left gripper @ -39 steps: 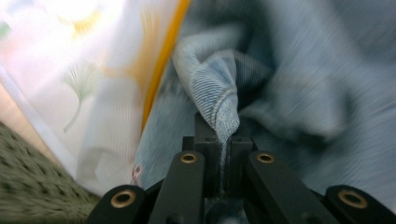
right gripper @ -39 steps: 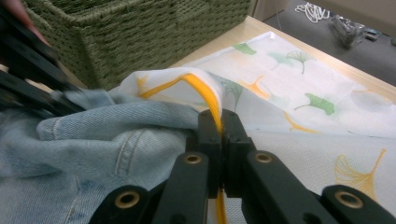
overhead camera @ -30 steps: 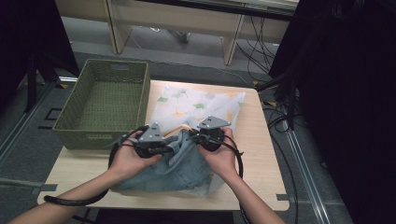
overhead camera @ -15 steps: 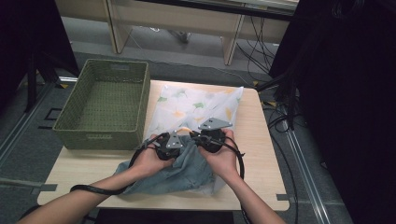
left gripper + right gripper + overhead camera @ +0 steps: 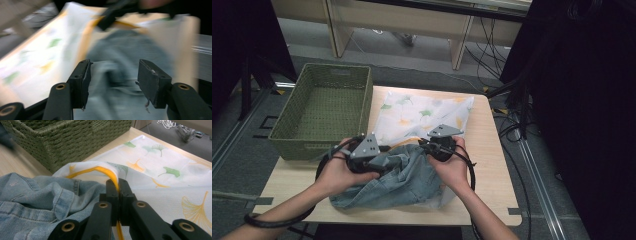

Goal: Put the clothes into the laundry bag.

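Left gripper view is motion-blurred: denim garment and leaf-print bag are soft smears, seams unreadable. At its top edge the other hand-held gripper is cut off & blurred. In high view, hands cover the garment's upper part; bag's near end is hidden under denim. Right gripper view: basket cut by frame top, garment by left edge.

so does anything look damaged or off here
The left claw has worn pads: their lining is torn and frayed at the edges. Otherwise nothing is amiss; the denim garment simply lies half inside the laundry bag.
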Motion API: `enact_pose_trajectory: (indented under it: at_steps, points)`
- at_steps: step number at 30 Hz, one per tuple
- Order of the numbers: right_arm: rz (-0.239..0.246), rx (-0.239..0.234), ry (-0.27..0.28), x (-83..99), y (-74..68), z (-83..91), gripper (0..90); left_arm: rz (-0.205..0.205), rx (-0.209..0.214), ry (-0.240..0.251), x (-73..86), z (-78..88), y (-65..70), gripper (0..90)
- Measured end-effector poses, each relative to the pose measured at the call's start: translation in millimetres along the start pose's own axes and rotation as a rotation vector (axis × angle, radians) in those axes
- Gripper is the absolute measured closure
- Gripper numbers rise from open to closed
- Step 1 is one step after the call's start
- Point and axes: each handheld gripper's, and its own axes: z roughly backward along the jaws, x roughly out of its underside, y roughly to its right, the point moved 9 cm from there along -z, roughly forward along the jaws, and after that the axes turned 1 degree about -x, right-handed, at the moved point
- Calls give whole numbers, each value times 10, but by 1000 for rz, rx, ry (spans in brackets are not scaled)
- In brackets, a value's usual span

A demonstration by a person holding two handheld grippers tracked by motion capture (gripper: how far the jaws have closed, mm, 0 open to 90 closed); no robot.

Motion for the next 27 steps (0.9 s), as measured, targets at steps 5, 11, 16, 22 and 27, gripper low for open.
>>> enact_pose_trajectory:
  at_steps: [5,11,16,22,27]
  points:
    - [4,4,3,-11,-1,6,898,-145,126,-167,365,-351,471,340]
    - [6,-1,-2,14,-10,0,897,-245,163,-287,645,-698,595,286]
    - [8,-5,-5,17,-13,-8,898,-283,145,-321,713,-833,572,399]
    - [4,-8,-11,26,-33,-5,898,-274,133,-297,739,-899,504,679]
    - [-8,-13,-16,23,-60,0,898,-194,125,-272,660,-820,438,793]
